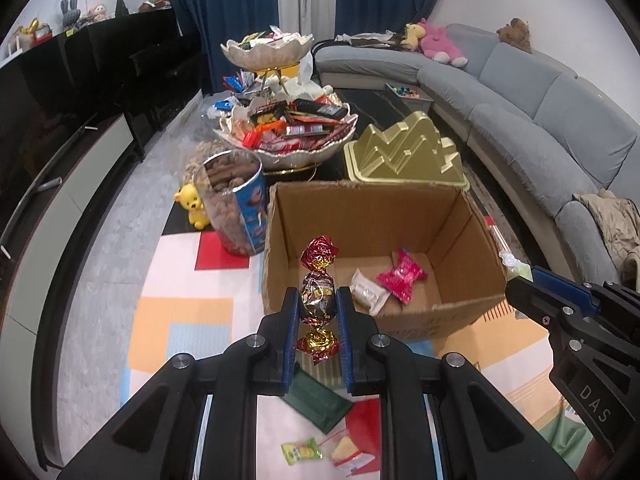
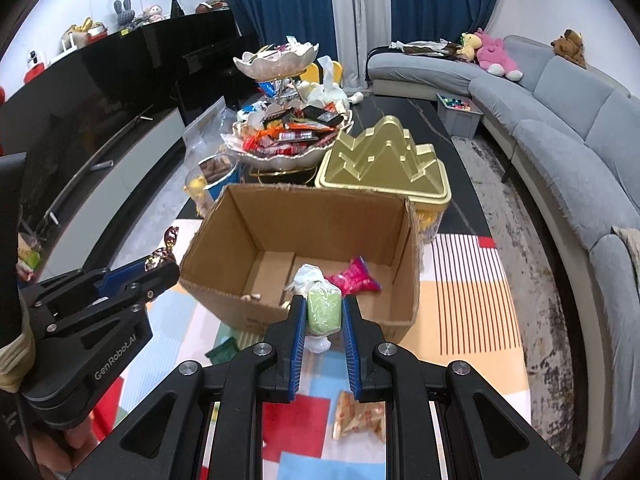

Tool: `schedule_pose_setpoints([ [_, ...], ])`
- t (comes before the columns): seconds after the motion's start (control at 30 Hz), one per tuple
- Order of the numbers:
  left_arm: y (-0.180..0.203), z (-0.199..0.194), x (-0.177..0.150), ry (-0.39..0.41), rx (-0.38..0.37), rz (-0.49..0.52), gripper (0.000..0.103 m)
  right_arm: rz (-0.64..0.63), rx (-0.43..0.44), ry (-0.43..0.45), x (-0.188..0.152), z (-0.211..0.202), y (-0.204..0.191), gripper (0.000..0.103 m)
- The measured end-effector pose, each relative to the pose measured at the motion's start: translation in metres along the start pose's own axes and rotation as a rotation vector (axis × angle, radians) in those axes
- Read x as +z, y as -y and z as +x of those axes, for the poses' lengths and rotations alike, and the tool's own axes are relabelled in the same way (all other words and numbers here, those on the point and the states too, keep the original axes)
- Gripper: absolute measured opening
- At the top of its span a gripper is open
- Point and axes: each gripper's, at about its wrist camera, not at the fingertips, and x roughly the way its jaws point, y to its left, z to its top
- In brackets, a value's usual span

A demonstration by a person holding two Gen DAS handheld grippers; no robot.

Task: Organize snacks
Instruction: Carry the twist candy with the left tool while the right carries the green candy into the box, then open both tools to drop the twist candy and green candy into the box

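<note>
the open brown cardboard box (image 1: 372, 216) has lots of free room inside. the tall clear snack jar (image 1: 234, 204) blocks its left, the gold plastic lid (image 1: 404, 152) its far side.

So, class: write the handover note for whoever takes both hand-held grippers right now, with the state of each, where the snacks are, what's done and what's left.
Left hand-held gripper: shut on a foil candy, near the box's front edge.
Right hand-held gripper: shut on a green snack, at the box's front edge.
Done: a pink packet and a white packet lie in the box.
Left: drop both held snacks in; then the loose packets on the mat, such as the yellow-green one and the orange one.
</note>
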Motion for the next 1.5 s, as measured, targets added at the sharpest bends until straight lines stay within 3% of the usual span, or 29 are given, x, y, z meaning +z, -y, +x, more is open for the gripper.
schedule_pose_setpoints([
  [0.57,0.003,0.033,0.035,0.004,-0.007,0.018,0.019,-0.006,-0.012,0.004,0.034,0.026,0.012,0.019],
  [1.13,0.001,0.065,0.040,-0.026,-0.017,0.015,0.020,-0.016,0.003,-0.033,0.041,0.059,0.014,0.020],
  [1.2,0.000,0.064,0.040,-0.023,-0.015,0.019,0.027,-0.017,0.008,-0.032,0.041,0.060,0.014,0.020],
  [1.27,0.000,0.063,0.040,-0.015,-0.002,0.022,0.044,-0.017,0.010,-0.025,0.041,0.059,0.014,0.022],
  [1.3,-0.001,0.062,0.040,-0.013,0.003,0.020,0.047,-0.020,0.005,-0.023,0.041,0.059,0.013,0.025],
  [1.37,-0.004,0.061,0.039,-0.012,0.008,0.012,0.057,-0.024,0.000,-0.021,0.041,0.058,0.013,0.039],
  [1.5,-0.008,0.057,0.037,-0.009,0.026,0.002,0.065,-0.015,-0.013,-0.021,0.040,0.057,0.014,0.051],
])
